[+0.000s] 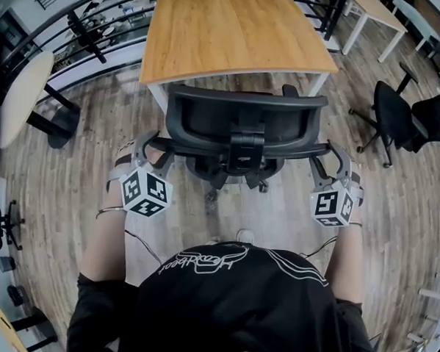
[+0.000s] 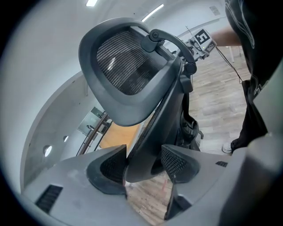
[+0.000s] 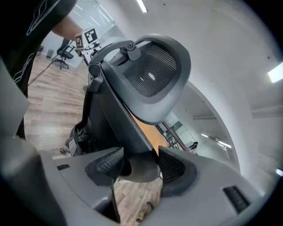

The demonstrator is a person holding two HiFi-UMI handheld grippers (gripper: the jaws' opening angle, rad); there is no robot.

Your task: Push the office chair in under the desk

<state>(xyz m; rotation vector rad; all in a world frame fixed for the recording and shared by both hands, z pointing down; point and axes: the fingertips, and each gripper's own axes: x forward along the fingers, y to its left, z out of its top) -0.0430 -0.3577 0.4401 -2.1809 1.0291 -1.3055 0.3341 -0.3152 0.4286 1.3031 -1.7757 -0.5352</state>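
Left: the left hand-held gripper (image 1: pixel 144 149) is clamped, jaws wide, on a side arm of the office chair (image 1: pixel 241 125). Centre: the chair stands on the wood floor with its backrest at the near edge of the bench (image 1: pixel 235 29). Right: the right hand-held gripper (image 1: pixel 331 157) clamps the other arm. The chair is probably heavy but free-rolling and prone to swivel, so an even hold on both sides suits it. Only the gripper views show the pads on the frame; only the head view shows the whole bench.
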